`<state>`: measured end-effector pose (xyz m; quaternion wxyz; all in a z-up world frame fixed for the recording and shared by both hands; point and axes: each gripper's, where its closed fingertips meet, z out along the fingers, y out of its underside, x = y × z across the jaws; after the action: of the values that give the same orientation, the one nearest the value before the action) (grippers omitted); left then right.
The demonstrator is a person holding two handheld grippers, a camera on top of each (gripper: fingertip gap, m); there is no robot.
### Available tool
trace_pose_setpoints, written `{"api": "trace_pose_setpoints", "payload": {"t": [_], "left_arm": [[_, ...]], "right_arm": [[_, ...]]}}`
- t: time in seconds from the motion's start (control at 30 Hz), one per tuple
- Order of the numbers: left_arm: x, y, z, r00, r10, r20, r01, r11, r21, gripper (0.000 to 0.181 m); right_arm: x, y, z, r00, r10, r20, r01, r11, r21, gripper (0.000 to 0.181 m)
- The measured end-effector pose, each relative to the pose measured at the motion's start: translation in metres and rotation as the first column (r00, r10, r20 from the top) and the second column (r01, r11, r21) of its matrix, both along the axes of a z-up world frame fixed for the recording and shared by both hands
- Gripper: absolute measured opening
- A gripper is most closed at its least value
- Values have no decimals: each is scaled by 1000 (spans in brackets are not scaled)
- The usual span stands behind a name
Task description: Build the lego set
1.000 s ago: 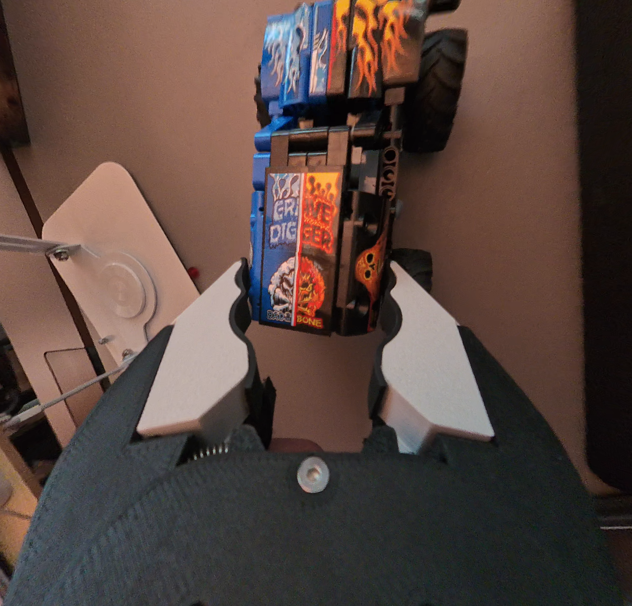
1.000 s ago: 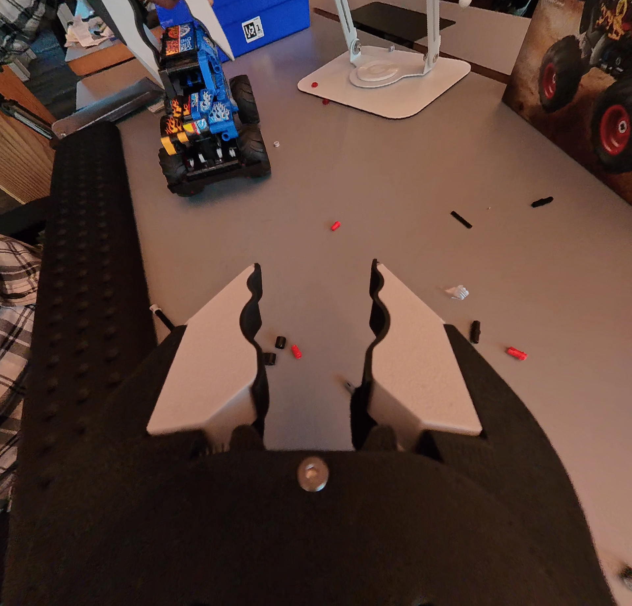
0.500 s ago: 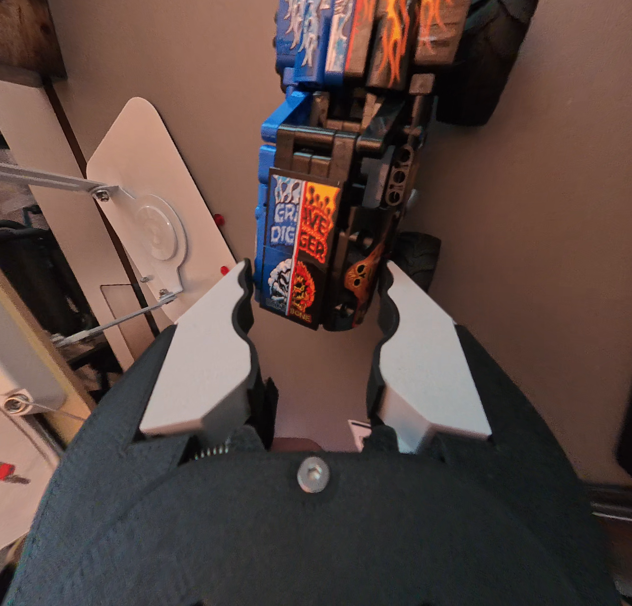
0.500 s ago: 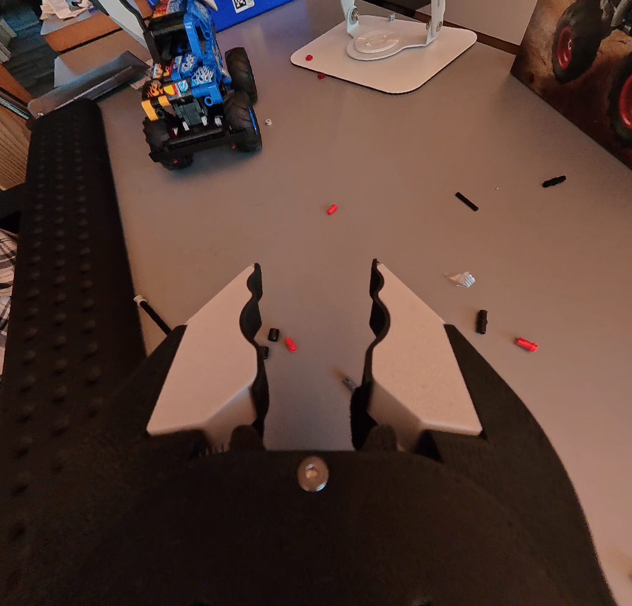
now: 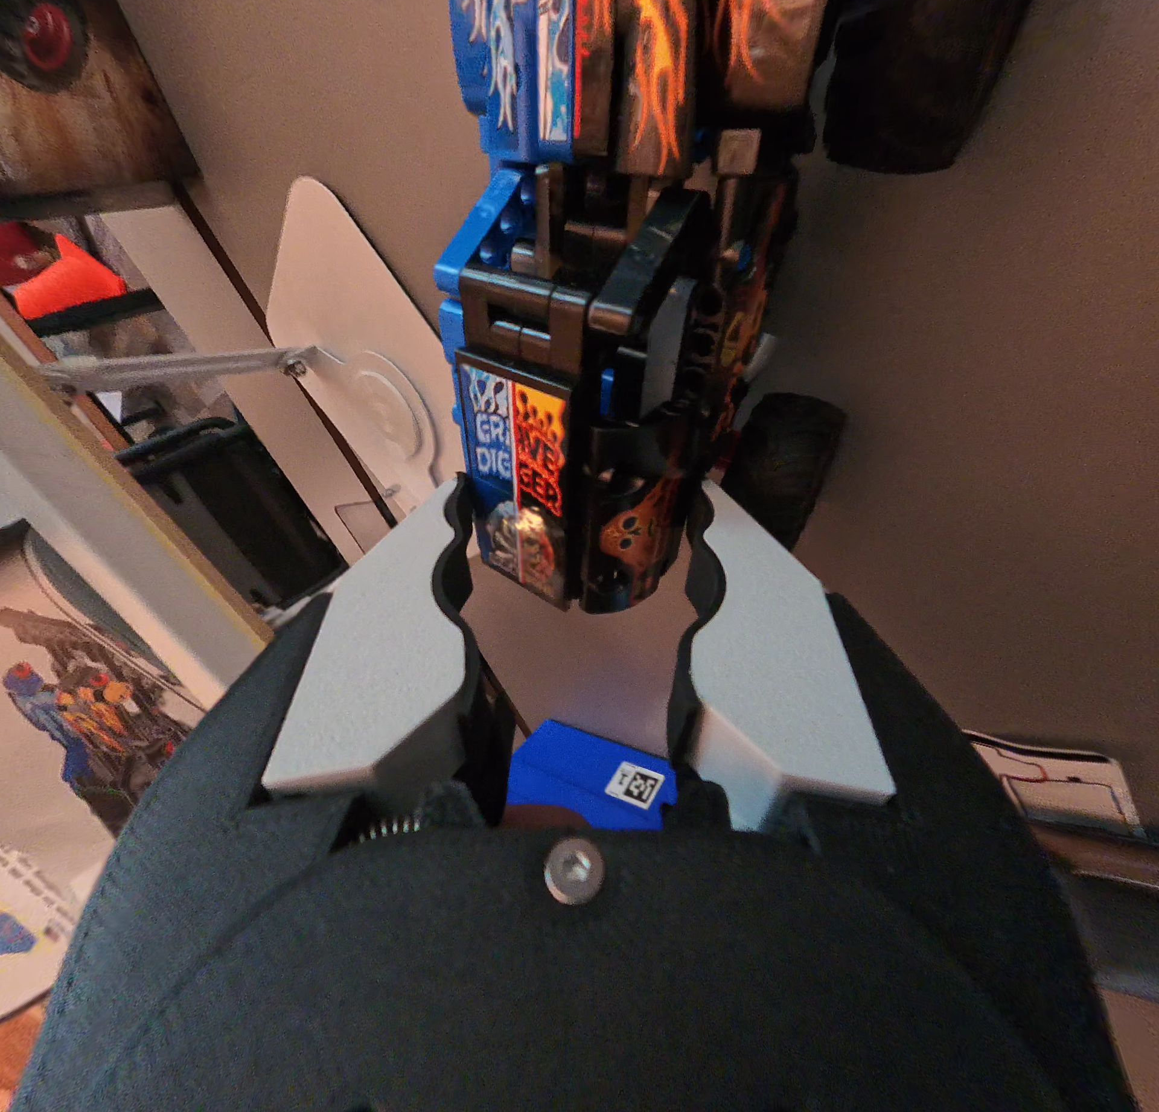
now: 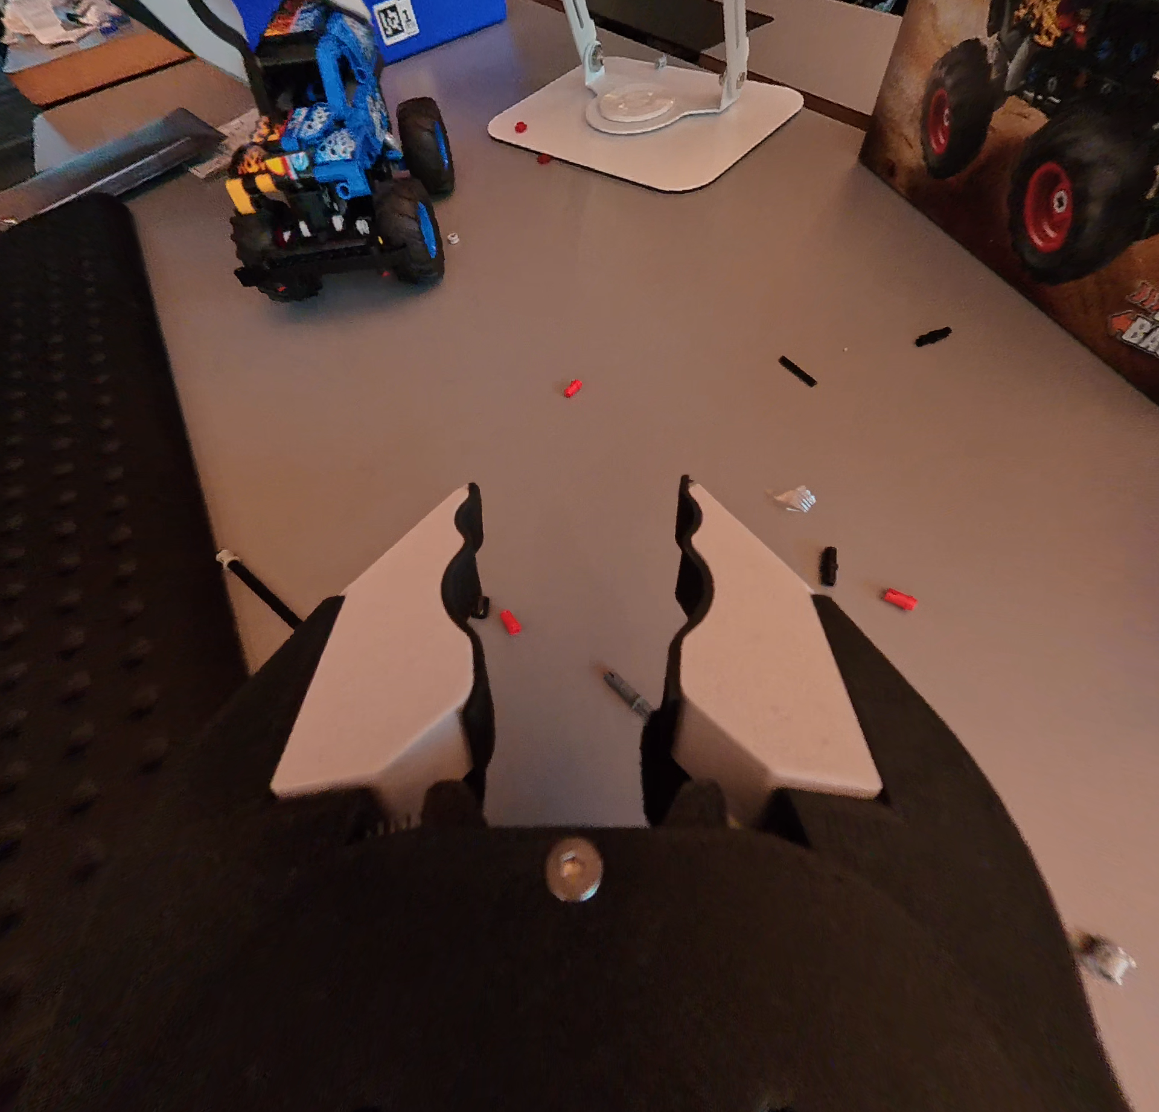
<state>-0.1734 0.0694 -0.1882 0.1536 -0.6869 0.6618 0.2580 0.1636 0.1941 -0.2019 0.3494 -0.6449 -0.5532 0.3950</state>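
Glossy plastic on the lego truck (image 5: 564, 454), knobbly rubber-like tyres (image 6: 411, 229); matt smooth grey table (image 6: 627, 304); grainy matt finger pads (image 5: 376, 661); shiny metal screw (image 5: 574, 870) behind.

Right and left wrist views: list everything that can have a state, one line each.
left claw: shut on the truck's top rear end.
right claw: open, empty, above the table.
truck: wheels fitted, standing on the table.
red pin: loose, lying on the table.
black axle: loose, lying flat.
set box: standing upright at the table's edge.
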Motion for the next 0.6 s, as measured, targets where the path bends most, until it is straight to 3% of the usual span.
{"api": "trace_pose_setpoints", "payload": {"t": [0.1,0.27,0.43,0.6], "left_arm": [[-9,0,-3,999,45,-6,-45,997,65,70],[-16,-3,1,987,132,90,-143,982,124,71],[-14,-9,9,966,192,174,-218,965,148,73],[-4,-14,12,963,188,192,-220,962,163,73]], "right_arm": [[8,-1,3,999,-29,20,29,999,25,53],[13,-39,-3,992,59,110,-61,998,16,39],[6,-80,-34,945,162,285,-169,986,3,29],[1,-85,-60,897,161,411,-180,984,8,16]]}}
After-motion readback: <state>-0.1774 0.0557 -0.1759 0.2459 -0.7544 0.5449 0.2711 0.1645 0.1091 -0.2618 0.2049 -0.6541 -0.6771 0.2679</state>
